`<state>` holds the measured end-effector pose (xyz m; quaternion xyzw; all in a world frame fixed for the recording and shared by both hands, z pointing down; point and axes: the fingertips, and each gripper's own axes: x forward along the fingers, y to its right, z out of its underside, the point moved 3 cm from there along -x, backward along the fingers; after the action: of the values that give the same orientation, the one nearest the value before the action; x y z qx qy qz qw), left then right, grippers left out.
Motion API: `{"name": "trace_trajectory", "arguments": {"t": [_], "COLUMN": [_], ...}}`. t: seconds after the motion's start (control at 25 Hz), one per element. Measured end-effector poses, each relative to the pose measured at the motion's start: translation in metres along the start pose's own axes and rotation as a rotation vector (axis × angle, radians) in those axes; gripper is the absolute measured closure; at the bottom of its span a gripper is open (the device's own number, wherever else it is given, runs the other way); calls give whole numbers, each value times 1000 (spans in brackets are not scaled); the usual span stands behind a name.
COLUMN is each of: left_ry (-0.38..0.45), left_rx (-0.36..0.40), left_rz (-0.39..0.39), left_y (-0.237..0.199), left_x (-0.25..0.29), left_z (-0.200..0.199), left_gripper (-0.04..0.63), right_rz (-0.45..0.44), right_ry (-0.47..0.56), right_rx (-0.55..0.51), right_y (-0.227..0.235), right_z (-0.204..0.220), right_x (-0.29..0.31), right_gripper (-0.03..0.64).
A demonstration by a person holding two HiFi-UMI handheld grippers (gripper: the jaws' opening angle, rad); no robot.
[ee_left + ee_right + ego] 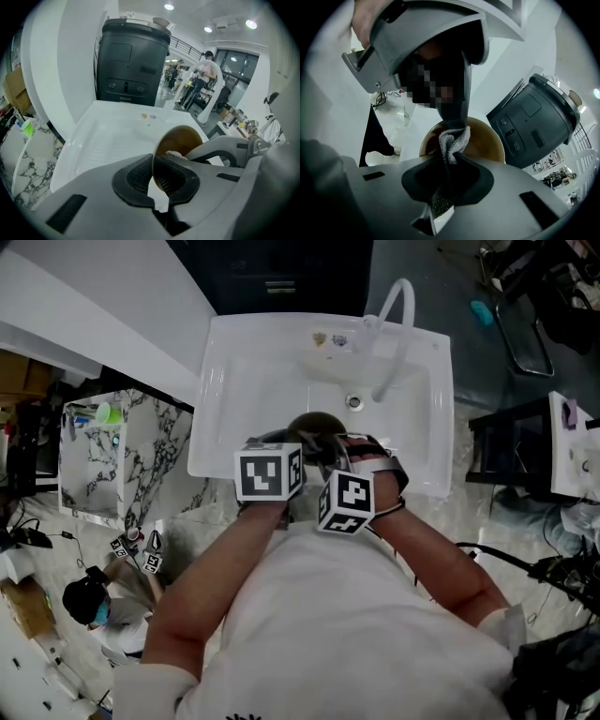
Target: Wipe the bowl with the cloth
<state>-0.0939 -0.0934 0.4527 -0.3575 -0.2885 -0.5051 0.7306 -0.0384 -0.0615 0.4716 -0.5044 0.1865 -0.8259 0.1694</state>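
A brown bowl point(314, 424) is held tilted over the front of the white sink point(234, 381). My left gripper point(157, 176) is shut on the bowl's rim, one pad inside and one outside; the bowl's brown inside point(180, 139) faces right. My right gripper point(447, 169) is shut on a grey knitted cloth point(453, 140), and the cloth's bunched end lies inside the bowl point(485, 140). The cloth point(174, 153) peeks over the rim in the left gripper view. In the head view the two marker cubes point(269, 472) hide both grippers' jaws.
A curved white faucet point(398, 324) and a drain point(353, 401) sit at the back of the sink. A dark bin point(131, 61) stands behind the sink. A marble-patterned shelf point(94, 456) is at the left, a black stand point(511, 442) at the right.
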Motion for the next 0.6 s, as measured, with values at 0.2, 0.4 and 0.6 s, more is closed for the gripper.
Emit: {"name": "trace_trajectory", "arguments": {"t": [0.2, 0.4, 0.6], "left_ry": [-4, -6, -23], "left_rx": [-9, 0, 20], "left_rz": [21, 25, 20], "left_y": [1, 3, 3], "left_x": [-1, 0, 0], "left_z": [4, 5, 8], "left_gripper": [577, 577, 577], "right_rz": [15, 68, 104], "right_ry": [39, 53, 49], "right_rx": [24, 36, 41], "right_y": [8, 22, 28], "right_z": [-10, -12, -13], "right_x": [-1, -2, -4], "right_gripper": [571, 571, 571]}}
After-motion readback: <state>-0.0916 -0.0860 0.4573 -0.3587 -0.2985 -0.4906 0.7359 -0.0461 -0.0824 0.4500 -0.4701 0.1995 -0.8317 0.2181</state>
